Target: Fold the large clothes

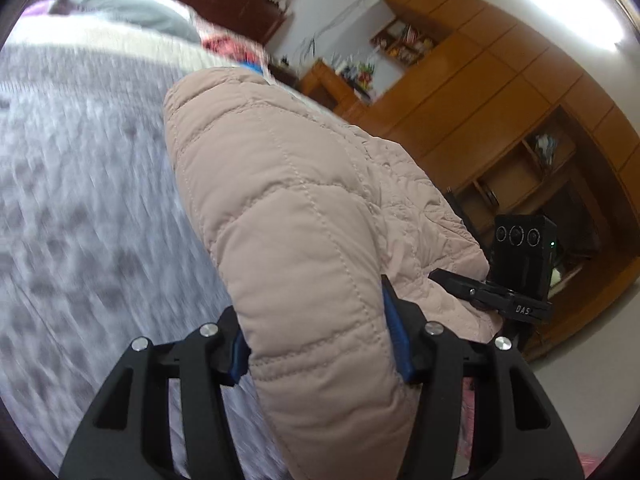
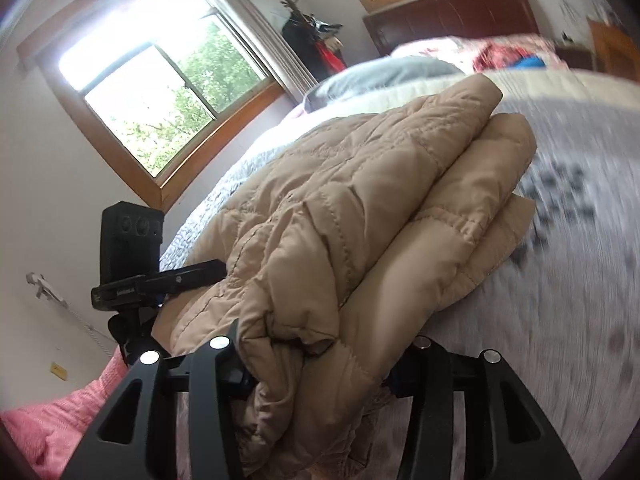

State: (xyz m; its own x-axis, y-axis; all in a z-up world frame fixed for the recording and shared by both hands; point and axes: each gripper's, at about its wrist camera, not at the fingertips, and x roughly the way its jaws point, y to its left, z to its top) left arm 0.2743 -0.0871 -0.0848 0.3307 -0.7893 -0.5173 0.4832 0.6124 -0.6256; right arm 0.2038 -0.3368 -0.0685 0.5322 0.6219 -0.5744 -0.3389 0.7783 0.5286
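Note:
A padded beige quilted jacket (image 1: 288, 184) lies bunched on the bed, with its folded layers stacked in the right wrist view (image 2: 360, 184). My left gripper (image 1: 316, 340) has its blue pads pressed against both sides of a thick fold of the jacket. My right gripper (image 2: 320, 364) is closed around another gathered bundle of the same jacket, and the cloth hides its pads. Each gripper shows in the other's view: the right one's black camera block (image 1: 520, 256) sits just beyond the jacket, and the left one's block (image 2: 132, 240) stands at the jacket's left edge.
The jacket rests on a bed with a grey patterned cover (image 1: 80, 200) and a grey pillow (image 2: 384, 68) near the dark headboard (image 2: 452, 20). A wooden wardrobe (image 1: 480, 100) lines one side and a window (image 2: 152, 100) the other. Pink fabric (image 2: 60, 420) lies low beside the bed.

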